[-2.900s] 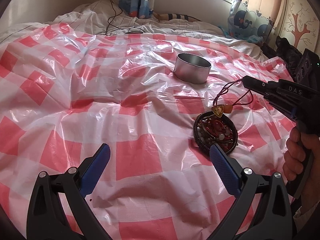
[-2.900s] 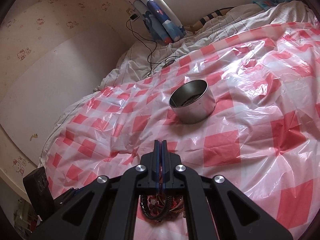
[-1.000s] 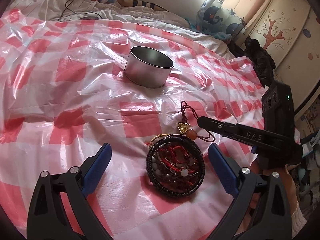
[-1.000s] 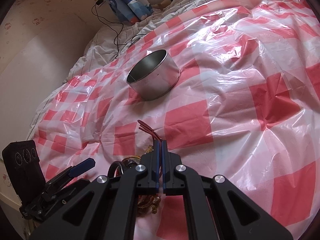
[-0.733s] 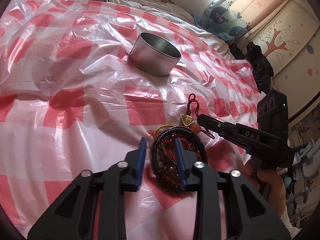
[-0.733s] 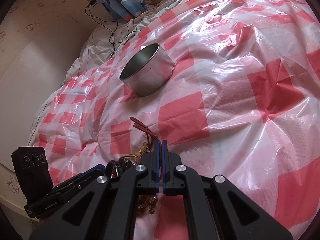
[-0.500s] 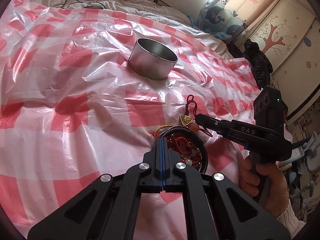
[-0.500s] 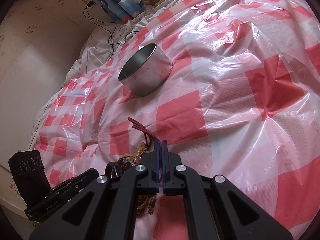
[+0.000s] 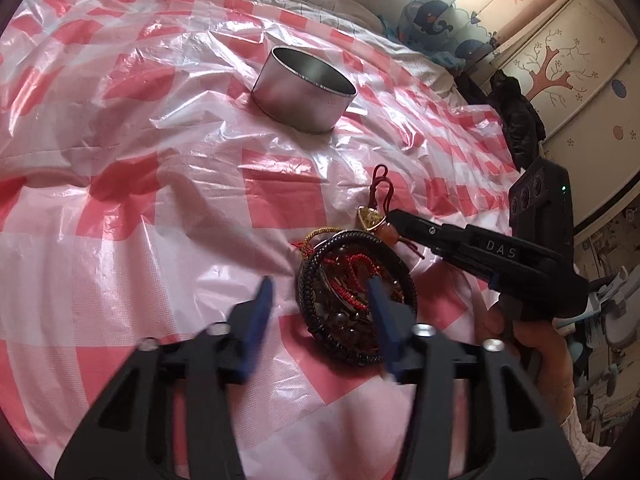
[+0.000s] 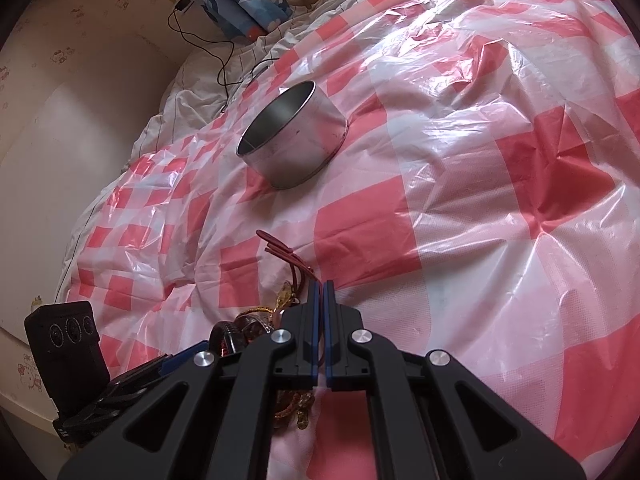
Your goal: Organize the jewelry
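We hold the left gripper (image 9: 320,304) with jaws parted, blurred, over the jewelry pile (image 9: 356,288) on the checked plastic sheet (image 9: 160,200). The right gripper (image 10: 319,292) is clamped on a red cord (image 10: 292,260); its fingers hide the grip point. The tin (image 9: 304,90) stands beyond, interior indistinct

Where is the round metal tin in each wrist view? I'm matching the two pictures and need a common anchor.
Left wrist view: the metal tin stands upper middle on the checked plastic sheet, beyond the jewelry pile.
Right wrist view: the tin sits upper left of centre, its opening turned left.
Shared landmark: the red cord loop, lying between tin and pile in both.
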{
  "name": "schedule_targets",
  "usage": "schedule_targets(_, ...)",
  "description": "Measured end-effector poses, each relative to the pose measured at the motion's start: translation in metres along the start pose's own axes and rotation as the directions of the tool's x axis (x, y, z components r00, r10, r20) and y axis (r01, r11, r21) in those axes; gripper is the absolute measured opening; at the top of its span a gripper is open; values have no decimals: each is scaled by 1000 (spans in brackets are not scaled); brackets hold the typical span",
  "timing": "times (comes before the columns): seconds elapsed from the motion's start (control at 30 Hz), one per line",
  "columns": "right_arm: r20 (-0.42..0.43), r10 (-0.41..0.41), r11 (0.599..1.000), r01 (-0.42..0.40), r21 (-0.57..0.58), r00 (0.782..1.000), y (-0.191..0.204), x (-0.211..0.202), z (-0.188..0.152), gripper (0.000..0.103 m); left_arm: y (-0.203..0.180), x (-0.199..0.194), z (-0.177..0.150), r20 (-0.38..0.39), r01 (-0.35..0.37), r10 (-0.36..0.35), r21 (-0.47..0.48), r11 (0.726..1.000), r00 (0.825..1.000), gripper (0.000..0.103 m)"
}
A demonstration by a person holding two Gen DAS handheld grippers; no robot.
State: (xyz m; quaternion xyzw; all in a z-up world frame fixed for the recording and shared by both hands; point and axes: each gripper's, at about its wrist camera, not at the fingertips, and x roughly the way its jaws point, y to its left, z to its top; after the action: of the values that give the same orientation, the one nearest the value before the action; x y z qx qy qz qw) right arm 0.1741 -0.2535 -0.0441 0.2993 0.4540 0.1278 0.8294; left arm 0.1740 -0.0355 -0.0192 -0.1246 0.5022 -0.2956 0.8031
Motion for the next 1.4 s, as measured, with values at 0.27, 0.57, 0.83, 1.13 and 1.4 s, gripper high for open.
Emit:
schedule_targets(0.27, 20, 16, 1000, -16, 5, 1000, -1, -3, 1, 3, -2, -19, 3, 56, 70, -70, 5, 998, 996, 6)
schedule_targets(0.57, 174, 149, 988, -142, -54, 973, 14, -37, 8, 3, 3, -46, 19, 123, 41, -37, -29, 999, 992, 7)
schedule_targets(0.83, 331, 224, 959, -146, -244, 917, 52, -83, 27, 3, -11, -57, 69, 151, -13, 11, 16, 1000, 989, 7)
schedule_targets(1.13, 391, 256, 960, -185, -211, 884, 43, -88, 80, 3, -28, -22, 157, 148, -96, 87, 55, 994, 985, 7)
schedule_targets(1.4, 385, 238, 968, -183, -174, 892, 28, -75, 104, 3, -18, 34, 195, 92, -191, 185, 52, 980, 978, 7)
